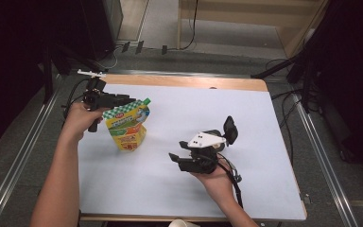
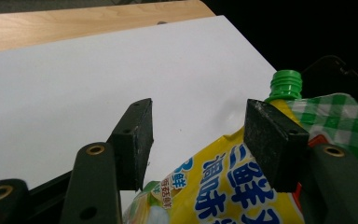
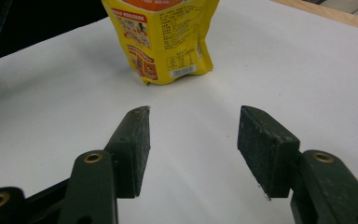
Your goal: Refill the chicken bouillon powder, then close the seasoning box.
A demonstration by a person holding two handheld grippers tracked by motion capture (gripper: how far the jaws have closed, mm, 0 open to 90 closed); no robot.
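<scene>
From the high view I see the yellow pouch [image 1: 126,127] standing upright on the white counter [image 1: 194,118], toward its left side, with my left tool [image 1: 123,100] at the pouch's top and my right tool [image 1: 176,157] well apart from it, near the middle. That view is too small to show the jaw gap on either side. My left gripper view fills that in: the jaws stand apart, with the pouch [image 2: 223,186] and its green threaded spout [image 2: 285,85] below and behind the right pad; I think the pads are not pressing on it, though the contact is hard to judge. My right gripper view gives the pouch's [image 3: 161,37] printed back and barcode, and its jaws stand apart over bare counter [image 3: 284,70] with nothing between them
</scene>
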